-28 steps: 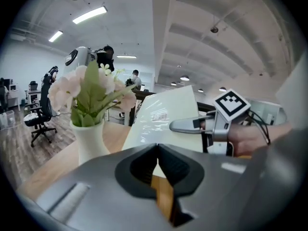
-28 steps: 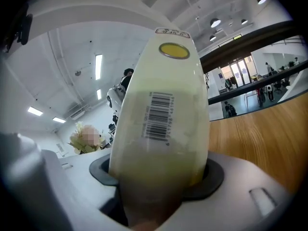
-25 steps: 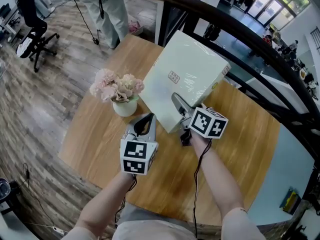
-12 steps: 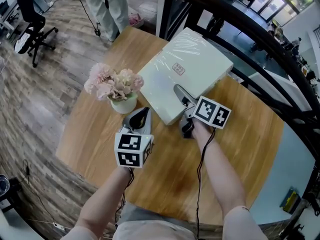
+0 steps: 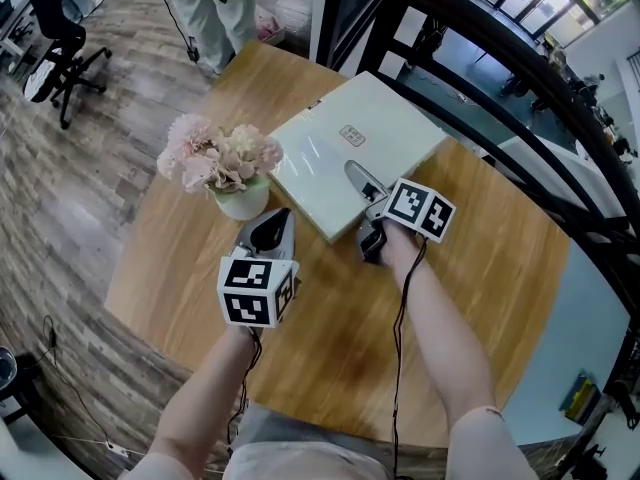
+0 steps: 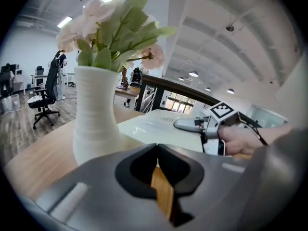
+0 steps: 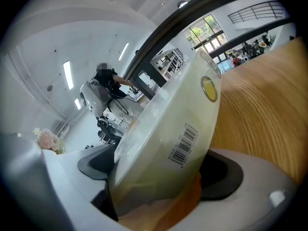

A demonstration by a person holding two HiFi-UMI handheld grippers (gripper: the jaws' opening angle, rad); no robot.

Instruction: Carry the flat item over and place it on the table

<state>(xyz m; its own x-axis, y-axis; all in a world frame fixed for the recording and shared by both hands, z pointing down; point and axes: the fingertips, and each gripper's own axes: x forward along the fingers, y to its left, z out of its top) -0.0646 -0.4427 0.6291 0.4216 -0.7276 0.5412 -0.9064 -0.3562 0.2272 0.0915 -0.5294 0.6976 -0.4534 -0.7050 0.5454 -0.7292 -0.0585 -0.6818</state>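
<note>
Jaws of the right gripper are standing wide and have just been opening, with the near edge of the flat box still between them, one jaw over the lid and one under it, and they are no longer looking clamped. On the left gripper the jaws are sitting closed together on nothing, hovering just on the person's side of the vase. To the right of the vase the box is lying flat on the surface, its near left corner just beside the flowers and its sides running diagonally away from the person. It is reaching straight ahead of the right jaws, so the right hand is the nearer one, and I judge that backing out along that line is what is coming. A second earlier the box was tilting up off the surface in that grip, and both hands were riding higher
</note>
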